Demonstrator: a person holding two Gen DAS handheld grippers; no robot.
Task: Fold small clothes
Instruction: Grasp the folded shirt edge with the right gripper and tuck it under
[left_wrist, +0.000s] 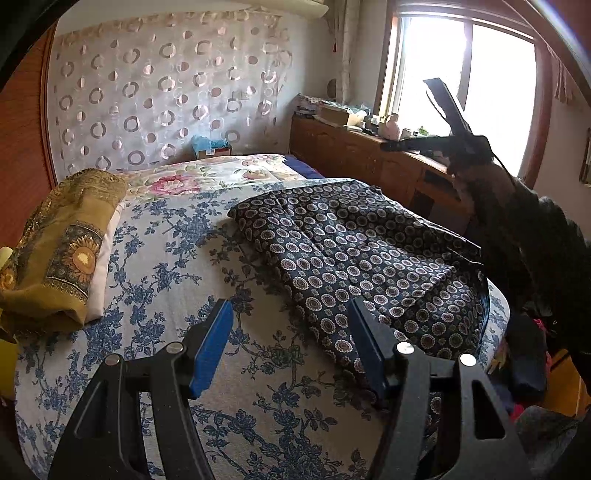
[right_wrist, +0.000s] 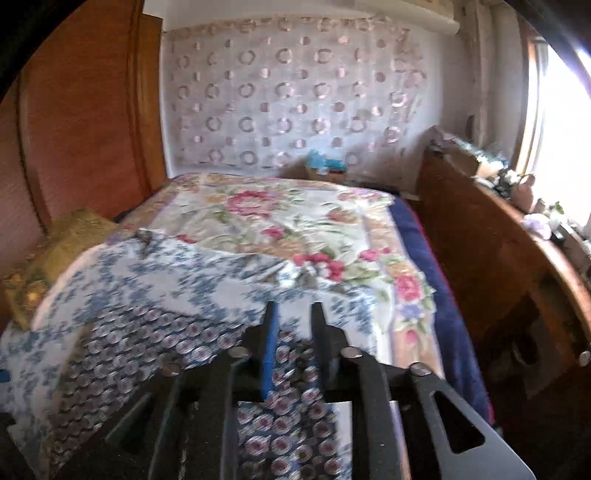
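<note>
A dark navy garment (left_wrist: 354, 258) with round flower medallions lies spread on the bed over a blue-and-white floral sheet (left_wrist: 166, 266). My left gripper (left_wrist: 290, 317) is open, its blue pads just above the garment's near left edge. My right gripper shows in the left wrist view (left_wrist: 436, 122) raised high at the right, against the window. In the right wrist view my right gripper (right_wrist: 293, 321) hovers over the same garment (right_wrist: 155, 347) with its fingers a narrow gap apart and nothing between them. That view is motion-blurred.
A mustard-gold folded cloth (left_wrist: 62, 251) lies on a pillow at the bed's left. A pink floral cover (right_wrist: 295, 225) lies at the far end. A wooden sideboard (left_wrist: 369, 162) with clutter stands under the window. A wooden headboard (right_wrist: 85, 122) is at left.
</note>
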